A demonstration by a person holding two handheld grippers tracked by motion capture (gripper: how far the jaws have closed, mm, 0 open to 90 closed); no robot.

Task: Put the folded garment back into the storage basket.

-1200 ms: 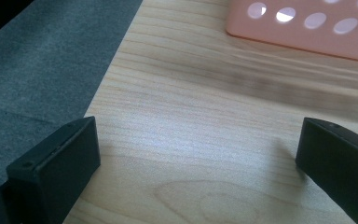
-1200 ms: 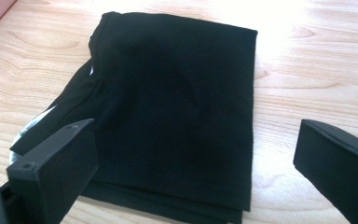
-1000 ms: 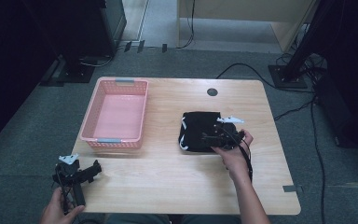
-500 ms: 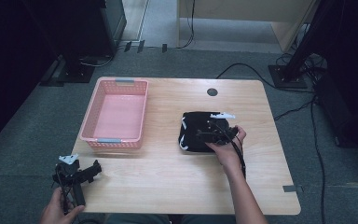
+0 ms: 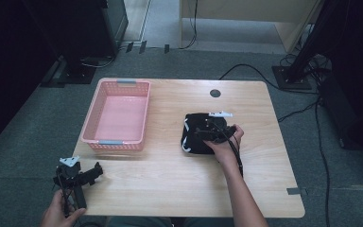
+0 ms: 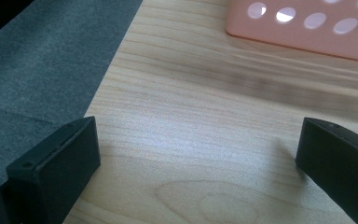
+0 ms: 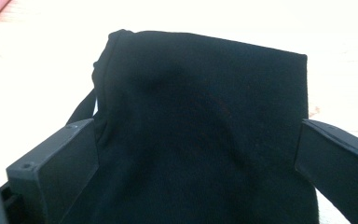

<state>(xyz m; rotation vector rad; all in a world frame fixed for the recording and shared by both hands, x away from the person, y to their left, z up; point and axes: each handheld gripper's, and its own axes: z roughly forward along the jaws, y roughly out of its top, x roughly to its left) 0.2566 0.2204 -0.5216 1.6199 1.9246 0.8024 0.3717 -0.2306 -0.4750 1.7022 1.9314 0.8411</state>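
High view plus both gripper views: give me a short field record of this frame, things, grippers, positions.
work item: black folded cloth with white trim, flat on the light wooden table
container: pink perforated plastic basket, left of the cloth, nothing visible in it
right gripper: jaws open, straddling the cloth
left gripper: jaws open over bare wood at the table's near left corner, near the basket

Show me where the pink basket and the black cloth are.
pink basket (image 5: pixel 117 142): high view, on its near rim.
black cloth (image 7: pixel 205 121): right gripper view, on the middle of the fabric.
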